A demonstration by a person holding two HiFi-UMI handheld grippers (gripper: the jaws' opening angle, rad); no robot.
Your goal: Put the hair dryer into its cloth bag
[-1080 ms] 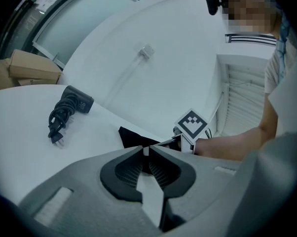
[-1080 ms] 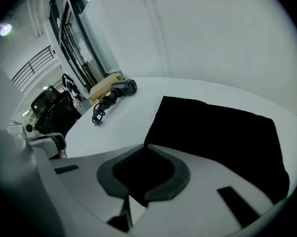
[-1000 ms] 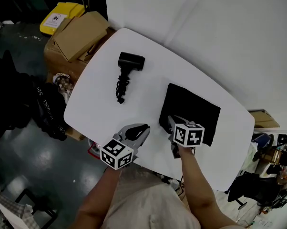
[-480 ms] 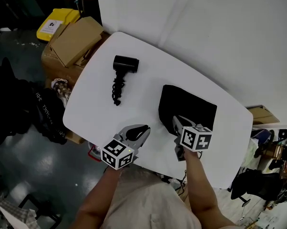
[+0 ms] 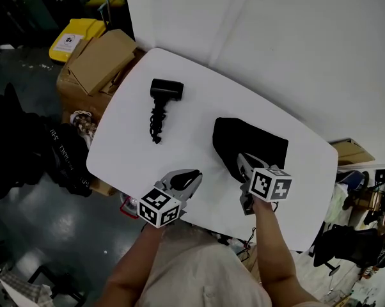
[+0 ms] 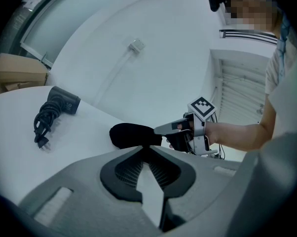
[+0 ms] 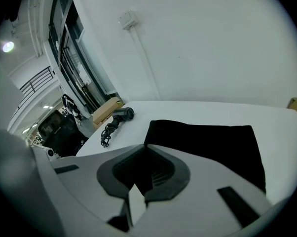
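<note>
Hair dryer (image 5: 166,89) handle toward person (coiled cord (image 5: 158,121))

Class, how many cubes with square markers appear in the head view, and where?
2. One cube rides on the left tongs, above the table's near edge; the other on the right tongs, gripping the black cloth bag. None seems hidden.

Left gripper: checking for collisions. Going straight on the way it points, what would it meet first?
Most likely the cloth bag, which sits straight ahead of the left gripper, though the depth is hard to judge.
</note>
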